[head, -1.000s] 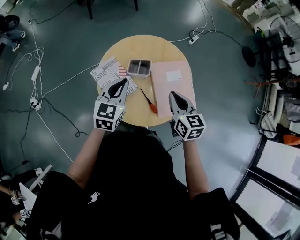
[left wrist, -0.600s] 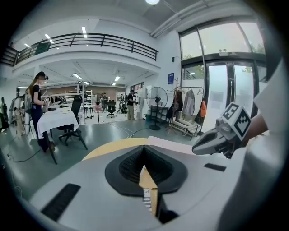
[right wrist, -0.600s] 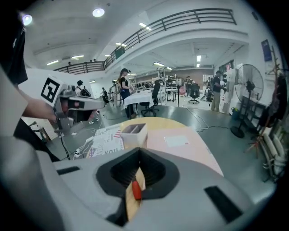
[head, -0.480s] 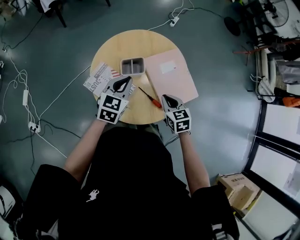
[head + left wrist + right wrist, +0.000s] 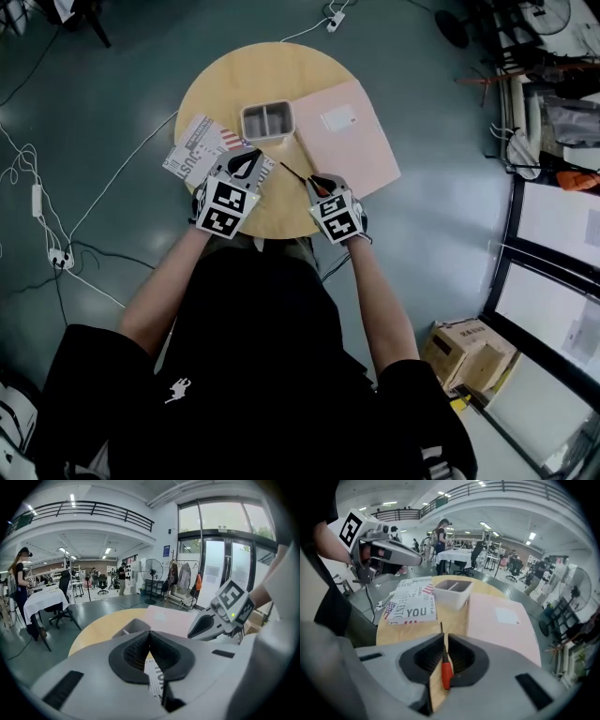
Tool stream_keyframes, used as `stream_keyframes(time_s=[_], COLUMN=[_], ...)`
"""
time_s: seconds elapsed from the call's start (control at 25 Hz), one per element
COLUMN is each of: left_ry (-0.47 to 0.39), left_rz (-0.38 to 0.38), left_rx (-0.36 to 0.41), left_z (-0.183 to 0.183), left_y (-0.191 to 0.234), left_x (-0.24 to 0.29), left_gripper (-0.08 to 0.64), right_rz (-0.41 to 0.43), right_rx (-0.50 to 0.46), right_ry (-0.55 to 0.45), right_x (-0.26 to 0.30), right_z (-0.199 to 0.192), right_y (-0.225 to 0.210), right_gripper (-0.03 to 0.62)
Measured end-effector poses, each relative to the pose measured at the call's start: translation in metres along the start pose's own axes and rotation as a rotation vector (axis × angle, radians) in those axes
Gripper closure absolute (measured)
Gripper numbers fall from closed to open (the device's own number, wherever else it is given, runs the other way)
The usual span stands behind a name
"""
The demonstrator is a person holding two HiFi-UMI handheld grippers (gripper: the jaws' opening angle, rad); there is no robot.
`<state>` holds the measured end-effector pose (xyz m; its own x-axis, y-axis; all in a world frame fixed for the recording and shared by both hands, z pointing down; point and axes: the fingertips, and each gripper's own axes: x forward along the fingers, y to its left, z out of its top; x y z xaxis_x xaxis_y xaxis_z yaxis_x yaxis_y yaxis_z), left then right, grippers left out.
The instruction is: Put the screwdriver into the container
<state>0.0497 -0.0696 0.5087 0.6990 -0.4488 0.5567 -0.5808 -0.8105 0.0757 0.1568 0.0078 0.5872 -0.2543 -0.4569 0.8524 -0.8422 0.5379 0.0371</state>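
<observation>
Task looked barely begun: screwdriver [image 5: 446,674] lay on the table [image 5: 234,84] at 5 o'clock of the empty container [image 5: 267,105], right gripper [image 5: 443,637] jaws narrowly apart astride it, left gripper [image 5: 150,633] jaws together on nothing; grasp, lift and drop remained.

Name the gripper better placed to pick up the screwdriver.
Right. The right gripper has the screwdriver shaft between its slightly parted jaws, with the red handle just behind. The left gripper hangs shut over the printed leaflet, off to the side.
</observation>
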Motion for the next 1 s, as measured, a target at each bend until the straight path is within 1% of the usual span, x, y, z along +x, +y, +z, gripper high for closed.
stream_keyframes(time_s=[0.12,0.2,0.28,0.44,0.6,0.92,1.0], left_ry=[0.015,0.017,0.015,0.014,0.007,-0.018,-0.025], left_rz=[0.010,0.020,0.024,0.042,0.070,0.105,0.113], left_rx=[0.006,0.005,-0.013,-0.059,-0.096,-0.138,-0.148], left_z=[-0.011,-0.017,-0.021,-0.028,-0.030,-0.029,-0.029], left_y=[0.007,0.011,0.015,0.026,0.034,0.049,0.053], left_x=[0.000,-0.002,-0.003,-0.006,-0.011,-0.017,-0.018], left_gripper=[0.557,0.556,0.533,0.529,0.531,0.534,0.535], right_rz=[0.051,0.080,0.094,0.114,0.128,0.161,0.177], right_rx=[-0.082,-0.123,-0.147,-0.141,-0.170,-0.206,-0.201], right_ry=[0.075,0.109,0.132,0.188,0.241,0.320,0.338], right_x=[0.022,0.037,0.049,0.070,0.086,0.103,0.104], right_z=[0.006,0.009,0.013,0.015,0.015,0.014,0.013], right_y=[0.011,0.018,0.022,0.022,0.019,0.018,0.019], right_gripper=[0.551,0.518,0.499,0.497,0.497,0.497,0.499])
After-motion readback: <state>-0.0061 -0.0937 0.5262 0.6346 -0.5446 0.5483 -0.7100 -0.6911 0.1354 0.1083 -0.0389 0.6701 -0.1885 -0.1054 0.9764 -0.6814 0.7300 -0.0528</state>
